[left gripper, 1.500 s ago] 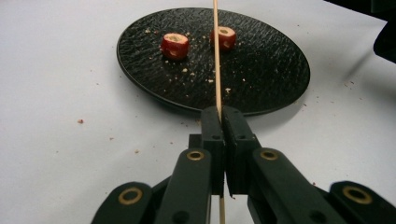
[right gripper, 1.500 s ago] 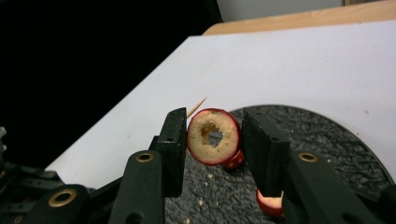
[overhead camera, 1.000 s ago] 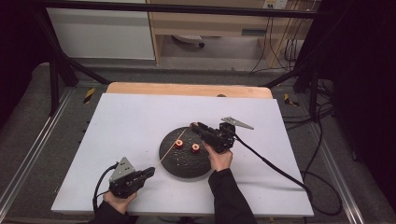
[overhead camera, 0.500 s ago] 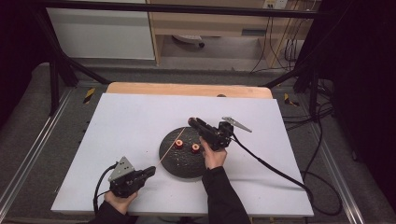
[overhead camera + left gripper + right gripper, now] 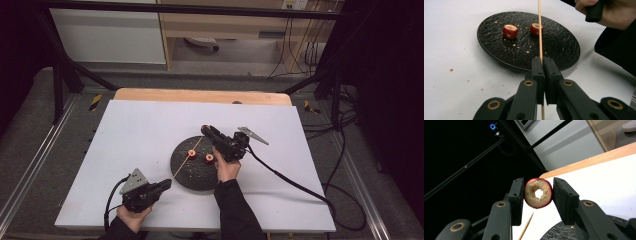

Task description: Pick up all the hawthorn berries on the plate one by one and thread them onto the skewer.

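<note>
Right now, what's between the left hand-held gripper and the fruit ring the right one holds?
In the high view, the black plate with two red fruit rings, crossed by the skewer clamped in the left hand-held gripper.

The skewer (image 5: 525,229) (perhaps wooden) runs off the right gripper view's bottom edge.

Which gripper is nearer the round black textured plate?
Right. The right gripper hovers over the round black textured plate's far edge; the left gripper sits just off its near-left rim.

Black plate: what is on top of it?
On the black plate lie two red cored fruit slices and crumbs. The skewer crosses one slice, hiding part of it.
</note>
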`<act>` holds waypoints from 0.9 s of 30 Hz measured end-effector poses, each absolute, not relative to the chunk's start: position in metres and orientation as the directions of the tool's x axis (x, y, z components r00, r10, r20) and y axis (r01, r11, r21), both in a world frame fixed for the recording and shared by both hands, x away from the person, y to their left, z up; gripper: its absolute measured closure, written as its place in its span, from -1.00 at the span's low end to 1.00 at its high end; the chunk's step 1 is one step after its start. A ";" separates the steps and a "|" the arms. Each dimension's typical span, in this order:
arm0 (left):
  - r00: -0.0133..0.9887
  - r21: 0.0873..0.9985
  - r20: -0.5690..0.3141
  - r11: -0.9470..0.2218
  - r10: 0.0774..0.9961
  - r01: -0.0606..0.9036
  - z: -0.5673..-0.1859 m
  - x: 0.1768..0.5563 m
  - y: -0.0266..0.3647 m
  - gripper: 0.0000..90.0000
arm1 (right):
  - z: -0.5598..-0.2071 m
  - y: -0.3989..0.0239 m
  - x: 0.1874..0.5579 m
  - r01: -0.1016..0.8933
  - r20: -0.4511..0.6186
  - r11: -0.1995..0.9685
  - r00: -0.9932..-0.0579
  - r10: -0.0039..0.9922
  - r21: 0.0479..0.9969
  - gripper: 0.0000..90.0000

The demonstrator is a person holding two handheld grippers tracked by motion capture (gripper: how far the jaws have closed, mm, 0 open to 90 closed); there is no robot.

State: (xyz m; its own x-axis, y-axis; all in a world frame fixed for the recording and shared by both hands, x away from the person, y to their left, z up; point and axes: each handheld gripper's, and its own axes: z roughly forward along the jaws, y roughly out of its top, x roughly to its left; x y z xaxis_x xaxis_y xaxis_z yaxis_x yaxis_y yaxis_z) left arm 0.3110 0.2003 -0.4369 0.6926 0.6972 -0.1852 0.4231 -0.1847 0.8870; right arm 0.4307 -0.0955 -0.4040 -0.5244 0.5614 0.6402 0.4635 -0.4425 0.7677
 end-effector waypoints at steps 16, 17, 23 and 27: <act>0.688 0.890 -0.202 -0.162 0.697 0.426 -0.437 0.311 0.198 0.95 | -0.408 -0.093 0.429 0.466 0.647 -0.448 -0.528 0.551 0.762 0.38; 0.688 0.890 -0.204 -0.160 0.697 0.427 -0.437 0.311 0.198 0.95 | -0.408 -0.093 0.428 0.469 0.649 -0.449 -0.526 0.549 0.760 0.38; 0.676 0.888 -0.226 -0.137 0.701 0.440 -0.437 0.312 0.194 0.95 | -0.410 -0.091 0.427 0.469 0.656 -0.459 -0.525 0.542 0.754 0.38; 0.665 0.885 -0.243 -0.118 0.706 0.450 -0.437 0.311 0.189 0.95 | -0.412 -0.090 0.427 0.467 0.657 -0.462 -0.524 0.542 0.754 0.38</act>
